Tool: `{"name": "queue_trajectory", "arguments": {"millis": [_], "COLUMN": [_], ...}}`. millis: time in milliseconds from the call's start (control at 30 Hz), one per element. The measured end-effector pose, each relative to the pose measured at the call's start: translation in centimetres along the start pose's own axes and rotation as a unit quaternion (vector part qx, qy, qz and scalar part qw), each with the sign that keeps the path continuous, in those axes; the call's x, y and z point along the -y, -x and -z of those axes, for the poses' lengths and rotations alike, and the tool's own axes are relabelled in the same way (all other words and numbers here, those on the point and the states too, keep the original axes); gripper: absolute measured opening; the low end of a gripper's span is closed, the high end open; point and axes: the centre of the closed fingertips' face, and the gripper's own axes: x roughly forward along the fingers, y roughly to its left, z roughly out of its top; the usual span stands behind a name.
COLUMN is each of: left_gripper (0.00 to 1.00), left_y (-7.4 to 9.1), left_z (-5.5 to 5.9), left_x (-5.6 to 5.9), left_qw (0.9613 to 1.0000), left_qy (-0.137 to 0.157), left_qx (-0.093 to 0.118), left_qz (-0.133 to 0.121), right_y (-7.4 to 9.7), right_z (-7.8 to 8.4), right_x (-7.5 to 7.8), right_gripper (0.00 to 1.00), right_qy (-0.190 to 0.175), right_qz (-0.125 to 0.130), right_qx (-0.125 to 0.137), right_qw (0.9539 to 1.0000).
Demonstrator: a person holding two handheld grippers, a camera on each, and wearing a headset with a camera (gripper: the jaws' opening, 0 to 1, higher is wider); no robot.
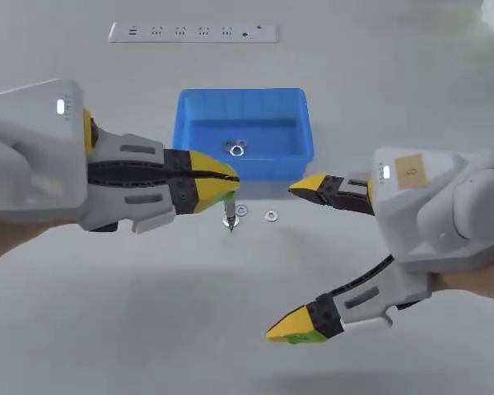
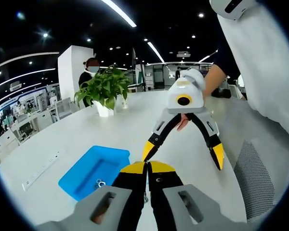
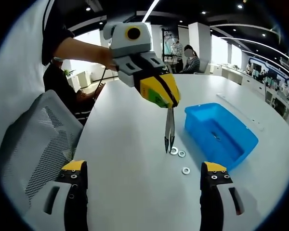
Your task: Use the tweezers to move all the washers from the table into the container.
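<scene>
On the left, the left gripper [image 1: 229,185] has its two jaws pressed together on the top of the tweezers [image 3: 169,127]. The tweezers hang straight down from the yellow tips, and their two thin legs sit close together. Their point is down at the white table [image 1: 148,321], just beside the nearest washer, but I cannot tell if it touches it. Three washers [image 3: 181,154] lie flat on the table, near the middle. Two of them sit close side by side right by the point of the tweezers, and the third lies a little apart from them, to the right. Just past them, on the far side, stands the blue container [image 1: 199,132]. It is open on top, and other washers [image 1: 235,148] lie in a small bunch on its floor. Far behind the container, a long white power strip [image 1: 193,33] lies flat on the table. On the right, the right gripper [image 1: 290,259] hangs over the table with its jaws spread wide apart and nothing between them. One yellow tip points at the near right corner of the container, and the other tip is much nearer to the person. In the left gripper view, a green plant [image 2: 103,89] in a white pot stands at the far end of the table.
</scene>
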Motion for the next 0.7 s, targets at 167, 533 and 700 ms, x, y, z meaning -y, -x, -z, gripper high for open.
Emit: {"name": "queue_trajectory", "arguments": {"millis": [167, 533, 700], "left_gripper": [0.04, 0.04, 0.04], "left_y": [0.10, 0.10, 0.01], "left_z": [0.02, -0.19, 0.17], "left_x": [-0.06, -0.34, -0.10], "left_qw": [1.0000, 1.0000, 1.0000], "left_qy": [0.000, -0.004, 0.001], "left_qx": [0.000, 0.005, 0.001], "left_qz": [0.003, 0.001, 0.007], "right_y": [-0.27, -0.22, -0.17], "right_z": [-0.26, -0.02, 0.26], "right_x": [-0.16, -0.29, -0.55], "right_gripper": [0.98, 0.98, 0.97], "right_qy": [-0.003, -0.005, -0.011], "right_qz": [-0.003, -0.005, -0.008], "right_qx": [0.005, 0.003, 0.001], "right_qw": [1.0000, 1.0000, 0.9999]}}
